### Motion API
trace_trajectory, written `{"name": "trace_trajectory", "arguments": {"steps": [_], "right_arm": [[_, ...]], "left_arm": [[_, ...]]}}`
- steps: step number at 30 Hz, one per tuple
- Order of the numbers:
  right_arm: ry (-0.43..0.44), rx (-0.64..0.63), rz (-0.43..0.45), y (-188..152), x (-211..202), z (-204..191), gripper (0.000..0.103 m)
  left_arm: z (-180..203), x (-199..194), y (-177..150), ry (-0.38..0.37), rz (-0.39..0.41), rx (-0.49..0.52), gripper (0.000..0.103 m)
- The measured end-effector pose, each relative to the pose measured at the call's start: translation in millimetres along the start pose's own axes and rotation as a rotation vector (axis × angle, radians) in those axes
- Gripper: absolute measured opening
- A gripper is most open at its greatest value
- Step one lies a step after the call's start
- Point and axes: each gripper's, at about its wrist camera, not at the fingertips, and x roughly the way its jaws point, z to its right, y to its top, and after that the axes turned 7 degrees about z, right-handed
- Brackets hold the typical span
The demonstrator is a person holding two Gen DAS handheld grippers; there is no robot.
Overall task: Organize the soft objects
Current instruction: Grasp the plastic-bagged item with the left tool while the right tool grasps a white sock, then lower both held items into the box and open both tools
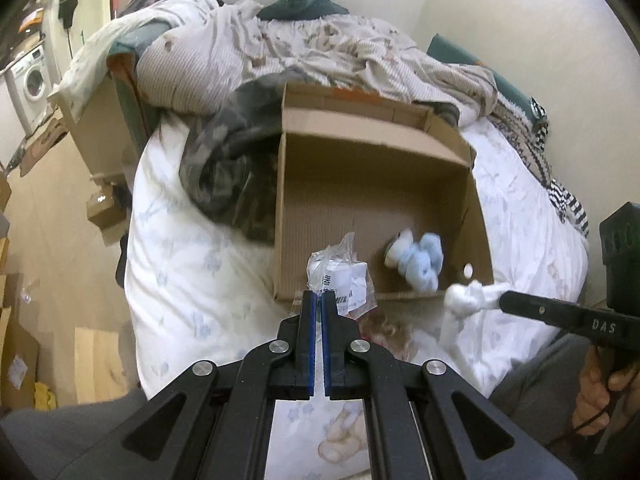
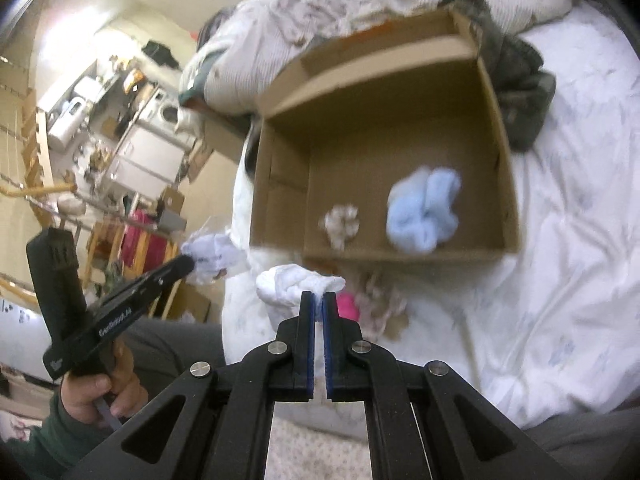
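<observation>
Care now: with my left gripper (image 1: 319, 294) pinching the plastic-wrapped packet (image 1: 340, 280) and my right gripper (image 2: 319, 295) clamping the white sock bundle (image 2: 294, 282), I'd clear the cardboard box (image 2: 496, 128) rim at mid-frame before releasing.

Count — one cardboard box (image 2: 496, 128) ahead of the fingers, two soft bundles inside: one blue (image 2: 424, 210), one beige (image 2: 340, 222); two white bundles (image 2: 296, 280) (image 1: 340, 280) pinched — one per gripper.

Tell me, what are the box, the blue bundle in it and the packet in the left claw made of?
The box looks like matte brown corrugated cardboard, ribbed inside. The blue bundle seems a fuzzy knit or fleece, though it is blurred. The packet in the left claw looks like clear, crinkly plastic film with a printed label.
</observation>
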Motion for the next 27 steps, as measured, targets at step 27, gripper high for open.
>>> {"name": "trace_trajectory", "arguments": {"steps": [27], "right_arm": [[-0.058,0.033,0.026,31.3,63.1,34.3,0.006]], "left_arm": [[26.8,101.6,18.9,0.006,-0.083,0.099,0.003]]}}
